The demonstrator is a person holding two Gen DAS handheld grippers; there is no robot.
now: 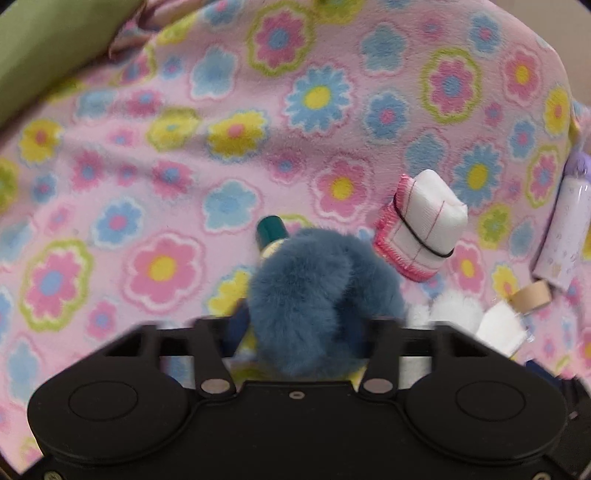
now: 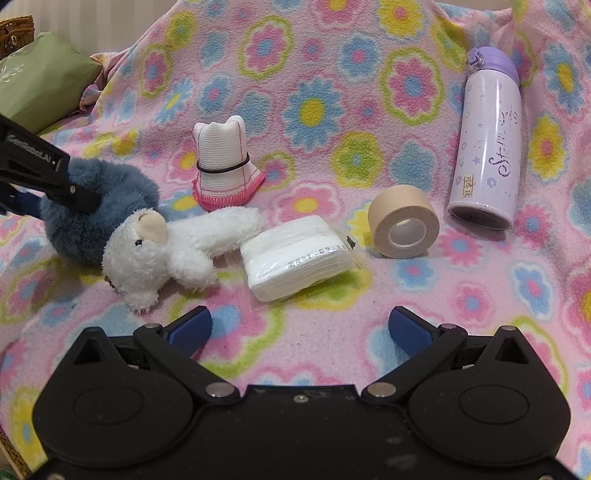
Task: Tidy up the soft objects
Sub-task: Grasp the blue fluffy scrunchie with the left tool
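My left gripper (image 1: 306, 325) is shut on a blue furry plush (image 1: 314, 299); its fingers are buried in the fur. In the right wrist view that gripper (image 2: 79, 197) comes in from the left and presses into the blue plush (image 2: 96, 206). A white plush lamb (image 2: 166, 247) lies beside the blue plush. A rolled white cloth with a pink hem and black band (image 2: 223, 166) stands behind it and also shows in the left wrist view (image 1: 421, 225). My right gripper (image 2: 301, 332) is open and empty, in front of a wrapped white pad pack (image 2: 299, 258).
All lies on a pink flowered fleece blanket (image 2: 332, 92). A beige tape roll (image 2: 404, 221) and a lilac bottle (image 2: 487, 147) lie to the right. A green cushion (image 2: 40, 85) and wicker basket (image 2: 16, 31) are at the far left. A teal-capped item (image 1: 271, 232) peeks from behind the blue plush.
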